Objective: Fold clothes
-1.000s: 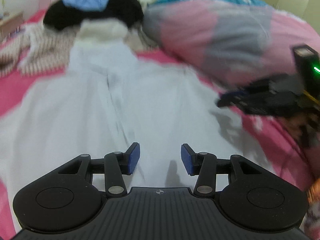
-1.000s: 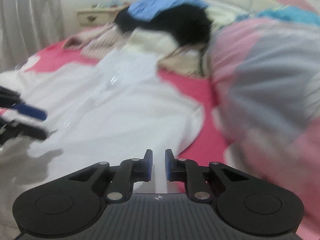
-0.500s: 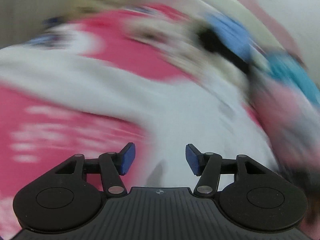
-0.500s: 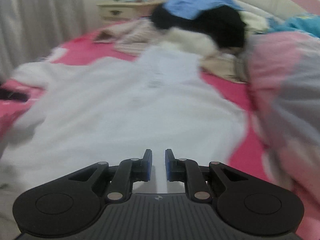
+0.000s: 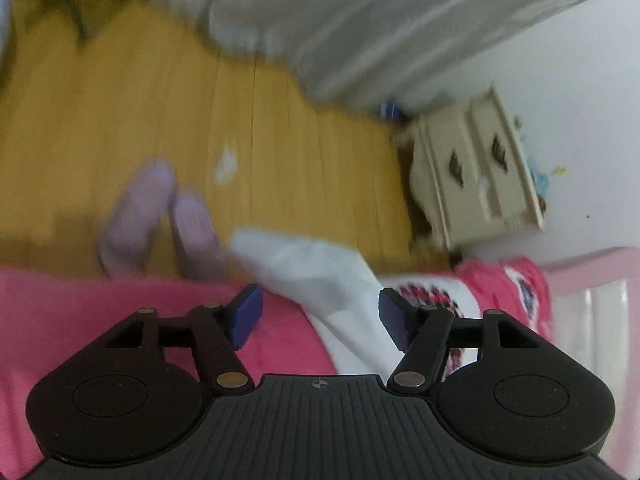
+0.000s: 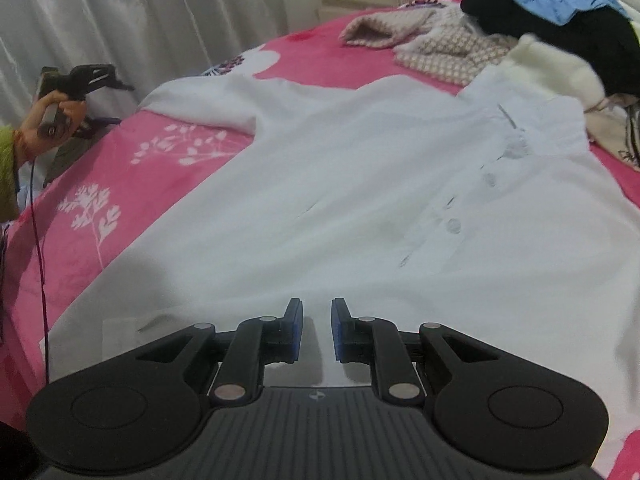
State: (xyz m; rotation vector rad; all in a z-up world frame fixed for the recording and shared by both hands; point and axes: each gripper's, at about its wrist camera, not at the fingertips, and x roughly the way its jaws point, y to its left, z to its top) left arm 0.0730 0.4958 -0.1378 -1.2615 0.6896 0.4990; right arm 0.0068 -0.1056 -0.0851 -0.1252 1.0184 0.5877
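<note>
A white button-up shirt (image 6: 360,184) lies spread flat on the pink bedspread (image 6: 120,184). Its left sleeve (image 6: 200,104) reaches toward the bed's edge. My right gripper (image 6: 316,328) hovers low over the shirt's lower part, its pads a narrow gap apart with nothing clamped. My left gripper (image 5: 320,314) is at the bed's edge, rolled sideways, and its jaws are opening. The sleeve end (image 5: 312,264) lies under and between its fingers, but the pads do not press it. In the right wrist view a hand (image 6: 60,114) holds that gripper at the far left.
A pile of black, blue and cream clothes (image 6: 560,12) and a knitted garment (image 6: 440,40) lie at the head of the bed. Beyond the edge are a wooden floor (image 5: 160,100), lilac slippers (image 5: 152,208), a cream nightstand (image 5: 476,168) and a grey curtain (image 5: 360,20).
My left gripper swung from over the shirt out to the bed's edge, rolled sideways and widened its jaws. The right gripper shifted across the shirt with its narrow gap unchanged.
</note>
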